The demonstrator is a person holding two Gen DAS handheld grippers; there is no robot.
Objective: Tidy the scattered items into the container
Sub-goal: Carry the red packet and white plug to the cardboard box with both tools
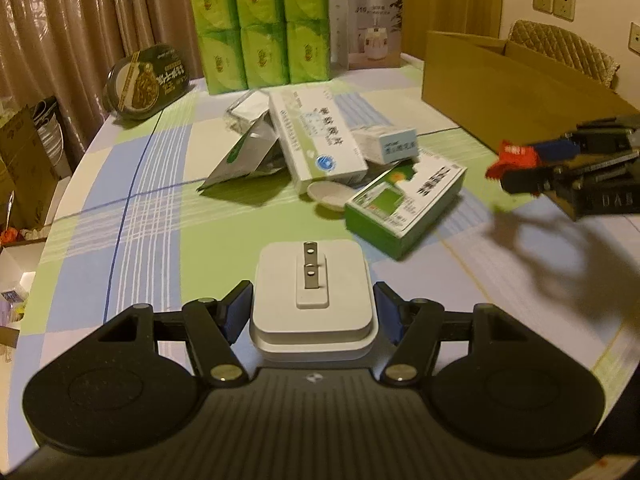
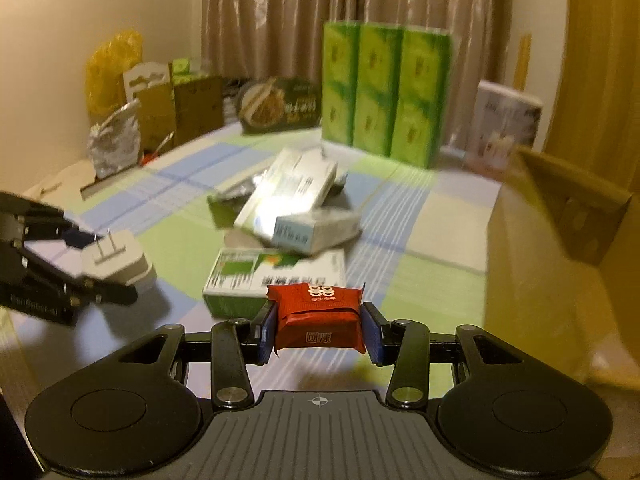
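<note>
A white plug adapter [image 1: 312, 300] with two metal prongs sits between the pads of my left gripper [image 1: 314, 312], which is shut on it above the tablecloth; the adapter [image 2: 120, 262] and the left gripper [image 2: 86, 260] also show at the left of the right wrist view. My right gripper [image 2: 320, 330] is shut on a red wrapped sweet [image 2: 320, 318], and in the left wrist view the right gripper [image 1: 520, 168] holds the sweet [image 1: 516, 156] at the right. An open cardboard box [image 1: 500, 92] stands at the far right. Medicine boxes [image 1: 316, 140] lie piled mid-table.
A green and white box [image 1: 404, 204], a small white dish [image 1: 330, 194] and a foil pouch [image 1: 248, 156] lie in the pile. Green tissue packs [image 1: 260, 24], a dark food tub [image 1: 148, 80] and a white appliance carton [image 1: 368, 28] line the far edge. The cardboard box wall [image 2: 552, 260] is close on my right.
</note>
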